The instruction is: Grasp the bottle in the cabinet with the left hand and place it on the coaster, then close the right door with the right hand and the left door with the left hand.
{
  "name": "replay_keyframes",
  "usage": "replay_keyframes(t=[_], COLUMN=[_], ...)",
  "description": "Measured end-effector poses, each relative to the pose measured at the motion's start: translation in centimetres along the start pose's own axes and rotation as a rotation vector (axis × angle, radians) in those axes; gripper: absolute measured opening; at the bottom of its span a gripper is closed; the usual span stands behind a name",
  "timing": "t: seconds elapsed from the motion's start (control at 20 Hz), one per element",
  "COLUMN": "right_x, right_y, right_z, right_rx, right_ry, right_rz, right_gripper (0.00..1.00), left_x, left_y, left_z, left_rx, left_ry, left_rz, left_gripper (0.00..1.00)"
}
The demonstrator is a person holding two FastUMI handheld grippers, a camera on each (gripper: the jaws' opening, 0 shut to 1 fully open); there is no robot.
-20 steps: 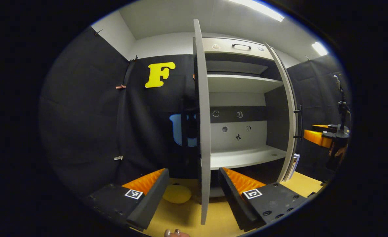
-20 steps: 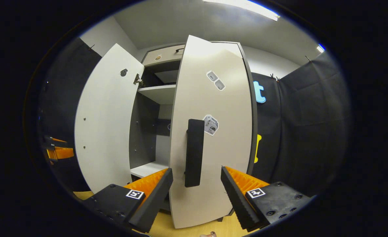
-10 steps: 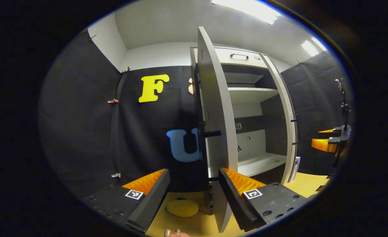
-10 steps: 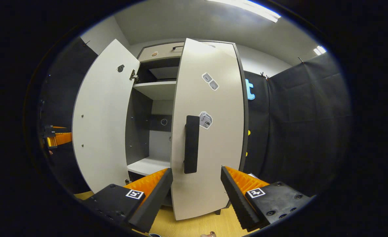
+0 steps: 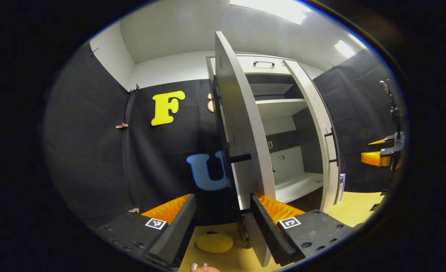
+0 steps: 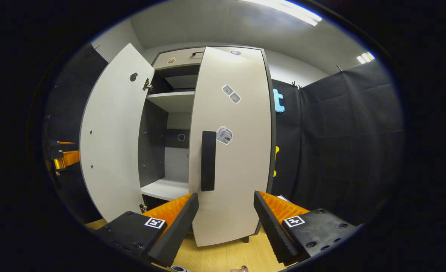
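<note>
Swinging inward since a second ago, the right door (image 6: 230, 151) now stands nearly flush with the cabinet front, where before it angled out toward me. My right gripper (image 6: 223, 219) hangs just in front of it with its fingers wide apart, gripping nothing; whether a finger touches the panel I cannot tell. Over on my other side, the left gripper (image 5: 221, 221) is spread open too, and the lower edge of the left door (image 5: 242, 143) sits between its fingers, close against the right-hand one; real contact I cannot confirm.

Right door, up close: a pale grey slab, a tall dark handle (image 6: 208, 160) upright near its free edge, a few small stickers on the face above and beside it. A narrow slice of cabinet (image 6: 174, 113) interior shows past that edge.

Left door, wide open. From the left gripper view I catch it almost edge-on, its dark handle (image 5: 240, 158) poking out sideways. From the right gripper view it is a broad pale sheet (image 6: 111, 143), inner face toward me, hinge at the top corner.

Inside, pale shelves: an upper one (image 5: 279, 107) and a lower one (image 5: 298, 185), bare on the parts I can see.

Down on the wooden tabletop (image 5: 355, 202), the yellow round coaster (image 5: 214, 242) lies just ahead between my left fingers. The bottle I cannot pick out anywhere.

Far off at the edge of each view, the opposite gripper shows small.
</note>
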State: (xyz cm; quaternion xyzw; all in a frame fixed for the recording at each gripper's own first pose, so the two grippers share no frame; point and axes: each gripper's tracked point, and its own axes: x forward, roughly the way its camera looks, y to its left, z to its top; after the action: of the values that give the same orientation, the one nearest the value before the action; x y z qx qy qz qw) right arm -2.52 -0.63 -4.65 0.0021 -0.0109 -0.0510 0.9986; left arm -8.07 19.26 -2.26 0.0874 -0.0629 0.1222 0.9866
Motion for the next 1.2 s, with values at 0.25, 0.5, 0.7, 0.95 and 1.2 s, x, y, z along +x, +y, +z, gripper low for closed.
replay_keyframes(t=[0.25,0.5,0.7,0.95,1.2], right_x=[1.4,3.7,4.7,4.7,4.4], right_y=[0.3,-0.9,-3.3,-5.2,-6.0], right_z=[0.4,1.0,1.0,1.7,1.2], right_rx=[-0.013,-0.018,0.004,0.021,0.022], right_ry=[-0.008,-0.029,-0.025,-0.049,-0.032], right_rz=[0.058,0.122,0.127,0.129,0.119], right_gripper=[0.98,0.97,0.97,0.97,0.97], left_x=[0.1,2.0,4.4,5.7,5.5], left_y=[-2.6,-9.2,-14.3,-19.1,-20.4], left_z=[-0.1,0.6,0.6,0.5,0.1], left_rx=[-0.086,-0.099,-0.097,-0.137,-0.115], left_ry=[0.002,-0.007,-0.004,-0.002,0.022], left_rz=[-0.017,-0.081,-0.146,-0.220,-0.238], left_gripper=[0.92,0.92,0.93,0.96,0.97])
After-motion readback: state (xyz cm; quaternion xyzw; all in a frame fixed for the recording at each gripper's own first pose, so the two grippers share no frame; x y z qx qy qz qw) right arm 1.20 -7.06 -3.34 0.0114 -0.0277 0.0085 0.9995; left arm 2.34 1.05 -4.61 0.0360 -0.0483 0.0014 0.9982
